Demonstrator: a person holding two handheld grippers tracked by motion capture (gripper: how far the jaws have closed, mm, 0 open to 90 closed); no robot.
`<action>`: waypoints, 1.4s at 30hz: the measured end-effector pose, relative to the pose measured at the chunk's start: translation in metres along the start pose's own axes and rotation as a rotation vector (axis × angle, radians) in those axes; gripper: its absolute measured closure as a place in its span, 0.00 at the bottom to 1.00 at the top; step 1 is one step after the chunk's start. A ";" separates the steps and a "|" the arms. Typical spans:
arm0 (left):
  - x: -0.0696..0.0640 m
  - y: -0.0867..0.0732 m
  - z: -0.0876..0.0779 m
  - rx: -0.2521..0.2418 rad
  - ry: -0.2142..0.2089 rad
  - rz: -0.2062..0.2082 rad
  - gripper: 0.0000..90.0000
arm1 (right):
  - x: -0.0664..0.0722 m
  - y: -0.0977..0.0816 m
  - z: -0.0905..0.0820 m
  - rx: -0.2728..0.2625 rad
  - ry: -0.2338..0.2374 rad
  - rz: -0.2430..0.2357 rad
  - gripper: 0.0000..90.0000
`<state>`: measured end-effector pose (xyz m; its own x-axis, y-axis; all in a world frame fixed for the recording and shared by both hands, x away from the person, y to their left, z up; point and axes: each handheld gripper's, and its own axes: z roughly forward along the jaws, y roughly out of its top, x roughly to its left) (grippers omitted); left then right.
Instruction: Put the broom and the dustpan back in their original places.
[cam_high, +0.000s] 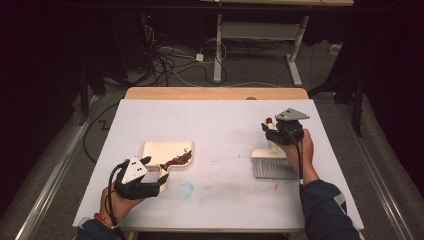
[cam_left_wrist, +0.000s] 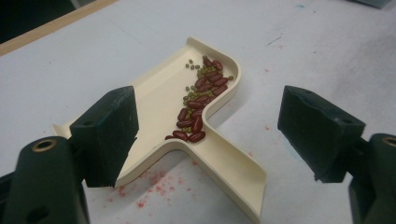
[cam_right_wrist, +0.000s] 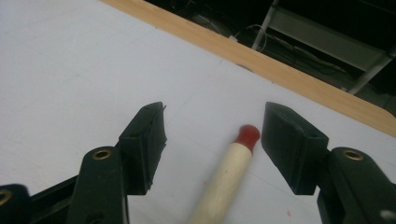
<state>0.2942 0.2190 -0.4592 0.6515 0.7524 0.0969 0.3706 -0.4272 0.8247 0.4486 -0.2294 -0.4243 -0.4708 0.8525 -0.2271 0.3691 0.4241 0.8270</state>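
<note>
Black jaws of the left gripper (cam_left_wrist: 208, 126) stand spread wide, with nothing pinched. Between them, a little farther out, lies the cream plastic dustpan (cam_left_wrist: 163, 98). Its handle points back toward the gripper and touches neither jaw. Dark red beans (cam_left_wrist: 201, 105) and small green ones sit in a heap inside the dustpan, against its side wall.

Over at the right gripper (cam_right_wrist: 212, 135), well apart from the dustpan, the jaws are spread too. The cream brush handle with a red tip (cam_right_wrist: 233, 163) runs up between them, but neither pad presses on it. In the high view the small brush with grey bristles (cam_high: 272, 167) lies flat on the white table (cam_high: 220, 125), to the right of the dustpan.

It looks like the sweeping is done, since the beans are in the dustpan. Both tools seem to be set down. Emptying the dustpan may be what is left.
</note>
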 end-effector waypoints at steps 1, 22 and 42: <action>0.000 -0.001 0.001 0.001 0.005 -0.002 0.22 | 0.001 0.000 -0.001 -0.014 -0.005 -0.003 0.43; -0.010 0.000 0.011 0.024 -0.006 0.036 0.21 | 0.009 0.007 -0.027 -0.170 0.001 0.109 0.22; -0.012 0.000 0.012 0.037 -0.008 0.056 0.21 | 0.012 0.016 -0.060 -0.239 0.046 0.085 0.20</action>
<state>0.2942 0.2034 -0.4668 0.6775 0.7225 0.1377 0.3576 -0.4872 0.7967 0.4008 -0.2304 -0.3836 -0.4839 0.8651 -0.1324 0.2121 0.2627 0.9413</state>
